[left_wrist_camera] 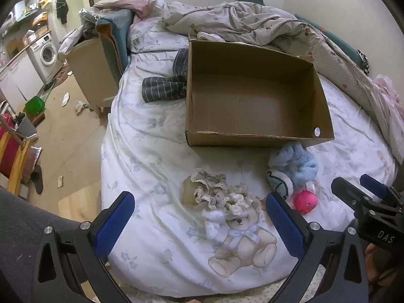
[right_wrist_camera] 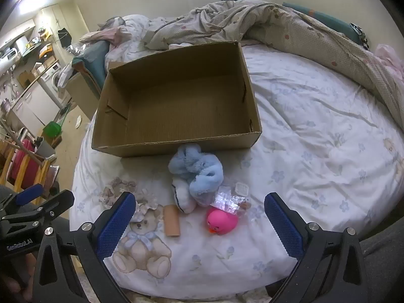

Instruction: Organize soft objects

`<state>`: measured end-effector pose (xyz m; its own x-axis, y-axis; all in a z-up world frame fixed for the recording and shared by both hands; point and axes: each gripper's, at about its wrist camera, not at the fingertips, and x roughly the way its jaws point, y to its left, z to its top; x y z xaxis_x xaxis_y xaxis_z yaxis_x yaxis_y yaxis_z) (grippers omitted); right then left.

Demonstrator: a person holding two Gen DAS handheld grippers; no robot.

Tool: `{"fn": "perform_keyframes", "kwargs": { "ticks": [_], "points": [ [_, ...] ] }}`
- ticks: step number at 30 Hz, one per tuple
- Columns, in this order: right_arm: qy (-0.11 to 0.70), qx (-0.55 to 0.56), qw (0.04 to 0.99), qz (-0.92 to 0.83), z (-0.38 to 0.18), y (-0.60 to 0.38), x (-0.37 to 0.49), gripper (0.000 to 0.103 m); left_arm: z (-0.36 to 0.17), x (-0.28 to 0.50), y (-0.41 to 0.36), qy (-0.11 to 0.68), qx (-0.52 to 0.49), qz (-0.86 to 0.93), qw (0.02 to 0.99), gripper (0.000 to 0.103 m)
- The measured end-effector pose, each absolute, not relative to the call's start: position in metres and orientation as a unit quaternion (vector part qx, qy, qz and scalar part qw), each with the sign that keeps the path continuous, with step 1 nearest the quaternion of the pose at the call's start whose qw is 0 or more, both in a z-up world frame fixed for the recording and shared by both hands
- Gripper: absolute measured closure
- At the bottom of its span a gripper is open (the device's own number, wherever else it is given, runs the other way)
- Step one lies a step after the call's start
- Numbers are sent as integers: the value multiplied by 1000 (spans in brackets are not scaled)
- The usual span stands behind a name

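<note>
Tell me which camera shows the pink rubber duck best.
The right wrist view: the pink rubber duck lies in full sight on the bedsheet, between the open right tongs, beak and eyes showing. In the left wrist view the duck sits off to the side, partly cut off by a blue pad of the left tongs.

Ahead of the right claw [right_wrist_camera: 200, 223] lies the duck [right_wrist_camera: 221, 221], plush [right_wrist_camera: 195, 176] behind it, box [right_wrist_camera: 176, 141] beyond; tube [right_wrist_camera: 171, 221] left of duck, scrunchies [left_wrist_camera: 214, 192] further left

The right gripper [left_wrist_camera: 353, 189] body reads "DAS"; the left gripper [right_wrist_camera: 48, 195] body reads "GenRobot.AI".
</note>
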<state>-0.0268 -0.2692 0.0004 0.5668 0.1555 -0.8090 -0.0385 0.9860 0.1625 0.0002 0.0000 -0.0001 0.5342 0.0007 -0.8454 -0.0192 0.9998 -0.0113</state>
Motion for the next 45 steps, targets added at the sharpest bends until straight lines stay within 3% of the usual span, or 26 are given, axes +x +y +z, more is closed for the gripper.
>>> {"fn": "perform_keyframes", "kwargs": {
  "ticks": [45],
  "points": [
    [462, 66, 883, 56, 0, -270, -27, 0, -7, 0, 0, 492, -20, 6, 870, 0]
  ]
}}
